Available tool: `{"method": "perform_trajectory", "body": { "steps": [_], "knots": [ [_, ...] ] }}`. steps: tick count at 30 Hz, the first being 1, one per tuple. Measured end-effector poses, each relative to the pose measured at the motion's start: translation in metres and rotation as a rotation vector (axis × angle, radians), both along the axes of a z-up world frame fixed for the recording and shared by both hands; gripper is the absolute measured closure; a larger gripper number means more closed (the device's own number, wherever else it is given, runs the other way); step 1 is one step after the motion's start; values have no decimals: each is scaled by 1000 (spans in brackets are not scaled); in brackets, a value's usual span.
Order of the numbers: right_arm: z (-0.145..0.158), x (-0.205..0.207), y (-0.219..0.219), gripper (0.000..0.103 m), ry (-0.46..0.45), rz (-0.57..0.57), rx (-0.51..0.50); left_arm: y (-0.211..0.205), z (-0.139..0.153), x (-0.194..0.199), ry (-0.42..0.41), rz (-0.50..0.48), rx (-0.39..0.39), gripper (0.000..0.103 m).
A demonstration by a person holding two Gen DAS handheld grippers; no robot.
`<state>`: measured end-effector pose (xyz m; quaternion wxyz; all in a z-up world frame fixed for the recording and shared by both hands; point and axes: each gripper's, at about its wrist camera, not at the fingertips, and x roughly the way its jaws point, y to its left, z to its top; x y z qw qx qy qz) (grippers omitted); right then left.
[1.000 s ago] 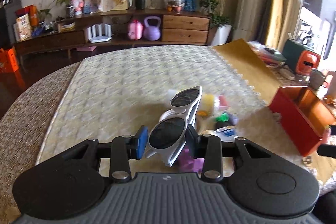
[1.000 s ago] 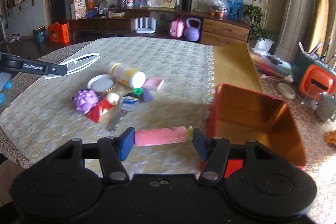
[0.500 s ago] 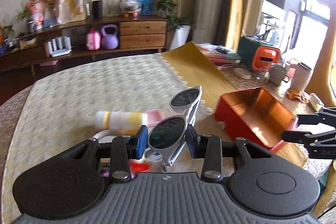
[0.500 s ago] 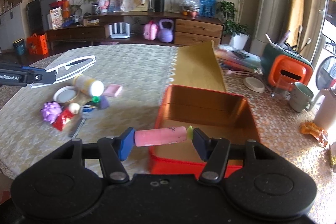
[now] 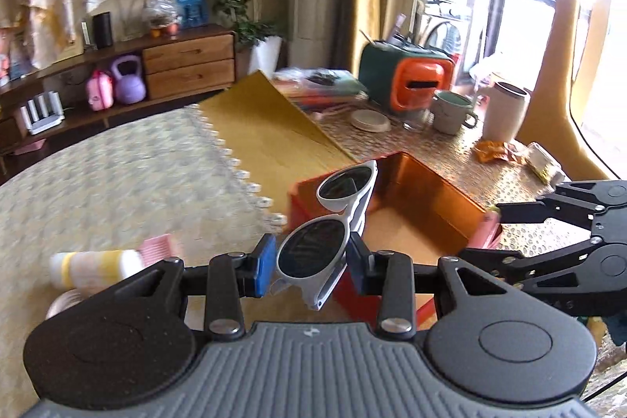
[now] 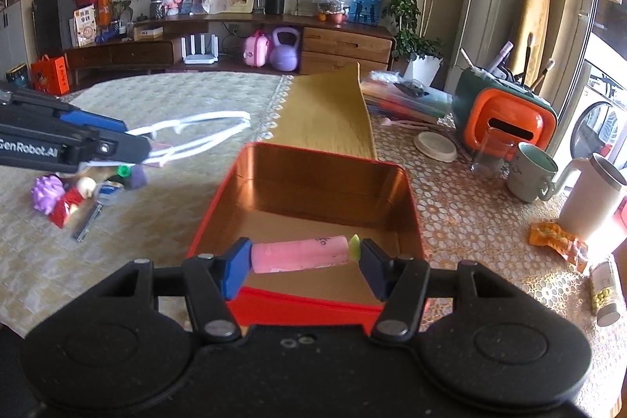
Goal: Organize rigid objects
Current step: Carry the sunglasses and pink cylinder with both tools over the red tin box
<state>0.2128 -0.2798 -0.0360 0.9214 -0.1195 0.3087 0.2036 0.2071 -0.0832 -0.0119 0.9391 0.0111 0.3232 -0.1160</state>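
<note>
- Left gripper (image 5: 309,263): pitched downward; its fingers (image 5: 263,263) pinch the sunglasses (image 5: 325,234) at one lens, the other lens standing above and ahead of the fingertips, over the near corner of the box (image 5: 427,198).
- Right gripper (image 6: 305,261): pitched downward; its fingers (image 6: 235,267) clamp a pink tube (image 6: 299,255) endwise, level between the pads, just above the box's (image 6: 321,179) near rim.
- Box: red outside, coppery inside, resting on the surface (image 6: 129,222) directly ahead of the right fingers.
- Remaining pile (image 6: 74,192): small objects on the surface, far left of the right fingers, below the left gripper's arm.
- Bottle (image 5: 94,267): lying flat left of the left fingers, touching a pink block (image 5: 158,247).
</note>
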Motion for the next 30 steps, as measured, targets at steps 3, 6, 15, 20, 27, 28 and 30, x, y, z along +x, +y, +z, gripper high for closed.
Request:
{"method": "perform_trajectory", "body": {
  "steps": [3, 6, 15, 20, 27, 28, 30],
  "knots": [
    [-3, 6, -5, 44, 6, -2, -7, -17, -4, 12, 5, -29, 15, 65],
    [-6, 9, -9, 44, 11, -6, -12, -34, -8, 26, 16, -61, 21, 65],
    [-16, 30, -13, 44, 56, 1, -30, -73, -30, 74, 90, -121, 43, 65],
    [-23, 44, -11, 44, 84, 9, -42, -83, -45, 99, 130, -120, 78, 65],
    [-34, 66, -5, 44, 143, 13, -68, -92, -61, 121, 179, -126, 100, 65],
    [-35, 69, -4, 45, 155, 17, -67, -93, -62, 122, 185, -128, 104, 65],
    [-38, 74, -2, 45, 176, 18, -71, -94, -66, 127, 199, -127, 103, 65]
  ]
}}
